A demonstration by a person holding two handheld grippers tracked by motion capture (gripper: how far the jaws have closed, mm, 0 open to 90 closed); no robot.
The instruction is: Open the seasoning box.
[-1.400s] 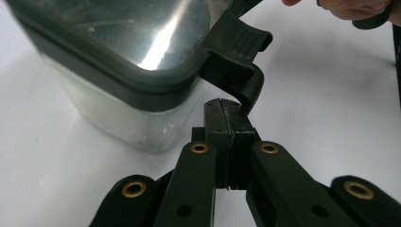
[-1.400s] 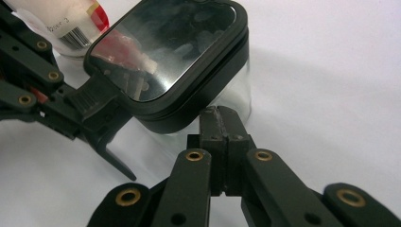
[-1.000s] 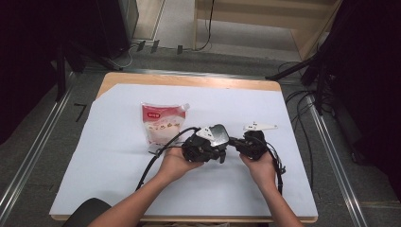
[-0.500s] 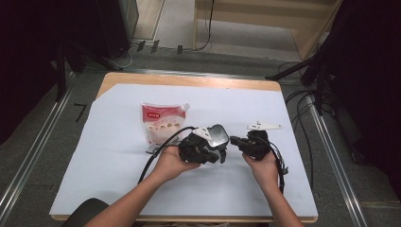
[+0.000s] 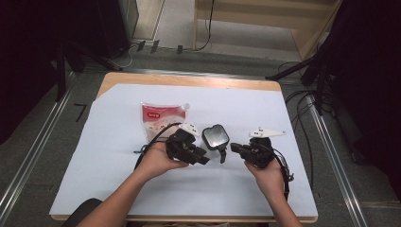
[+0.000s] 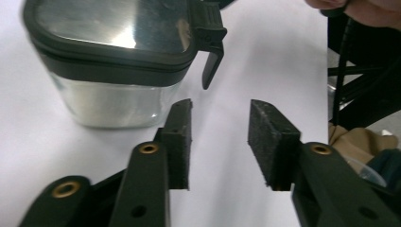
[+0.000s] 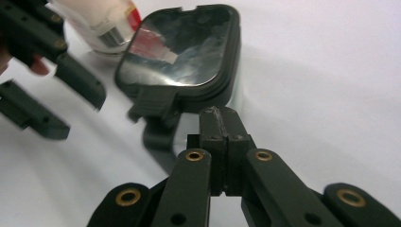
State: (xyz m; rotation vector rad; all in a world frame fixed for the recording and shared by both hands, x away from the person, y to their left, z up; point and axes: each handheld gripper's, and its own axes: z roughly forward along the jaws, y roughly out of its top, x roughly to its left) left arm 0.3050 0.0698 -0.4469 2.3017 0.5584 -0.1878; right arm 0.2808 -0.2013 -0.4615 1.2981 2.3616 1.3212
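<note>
A clear square container with a black-rimmed lid (image 5: 215,136) stands on the white table between my two grippers. One black lid latch (image 6: 210,61) hangs loose down its side. My left gripper (image 5: 202,160) lies just left of the container and a little nearer the person. It is open, with nothing between its pads (image 6: 220,118). My right gripper (image 5: 236,149) sits to the right of the container, jaws shut on nothing (image 7: 221,124), pointing at the lid (image 7: 182,49) and the flipped latch (image 7: 156,109).
A red and white pouch (image 5: 160,118) lies flat behind and left of the container, also seen in the right gripper view (image 7: 101,19). White paper (image 5: 108,156) covers the table, and cables trail off both grippers toward the person.
Both grippers have drawn back from the container toward the person, the right one moving right. The lid now stands uncovered between them, and the container has stayed put.
</note>
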